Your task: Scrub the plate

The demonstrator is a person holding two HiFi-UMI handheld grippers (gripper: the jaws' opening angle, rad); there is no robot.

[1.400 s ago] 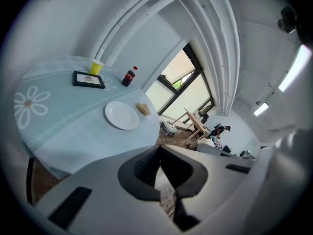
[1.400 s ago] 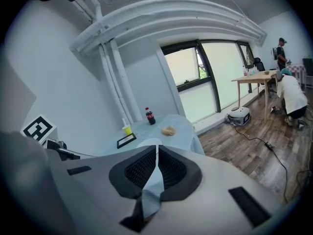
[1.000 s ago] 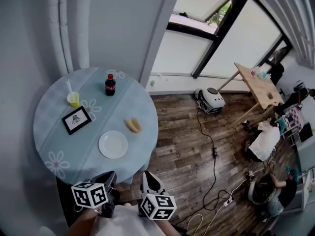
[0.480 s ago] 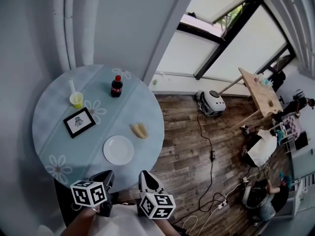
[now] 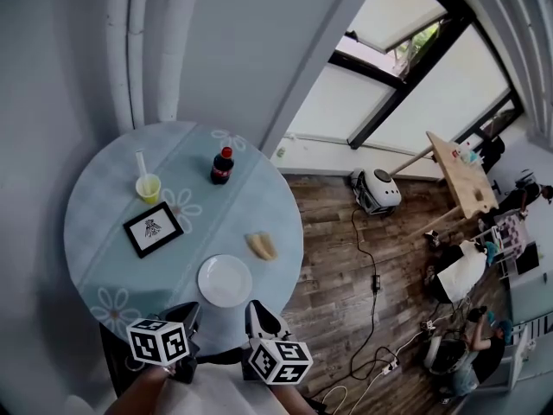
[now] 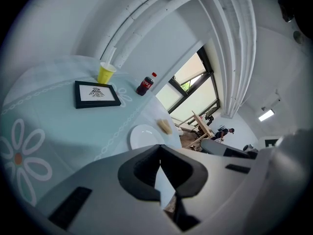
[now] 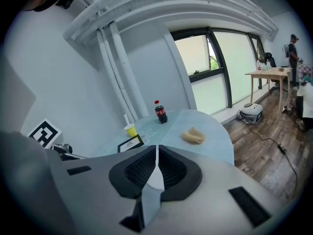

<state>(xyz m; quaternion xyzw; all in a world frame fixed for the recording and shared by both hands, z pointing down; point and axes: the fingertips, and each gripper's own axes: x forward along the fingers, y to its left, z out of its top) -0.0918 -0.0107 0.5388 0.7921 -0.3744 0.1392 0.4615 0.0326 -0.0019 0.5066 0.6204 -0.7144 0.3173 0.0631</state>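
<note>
Bottle [image 5: 222, 168] beyond plate [image 5: 225, 280] bears unreadable red label.

A grey wall [image 5: 52, 76] fills the upper left. Big windows [image 5: 333, 102] brighten the upper right, above a dark wood floor [image 5: 346, 275].

Smooth matt cloth for the tablecloth [image 5: 95, 232]. Glossy white on the plate [image 5: 225, 280], perhaps ceramic. Shiny plastic for the bottle [image 5: 222, 166]. Grainy dark wood along the floor [image 5: 346, 258]. Matt grey plastic on left gripper [image 6: 160, 153] and right gripper [image 7: 156, 151].
</note>
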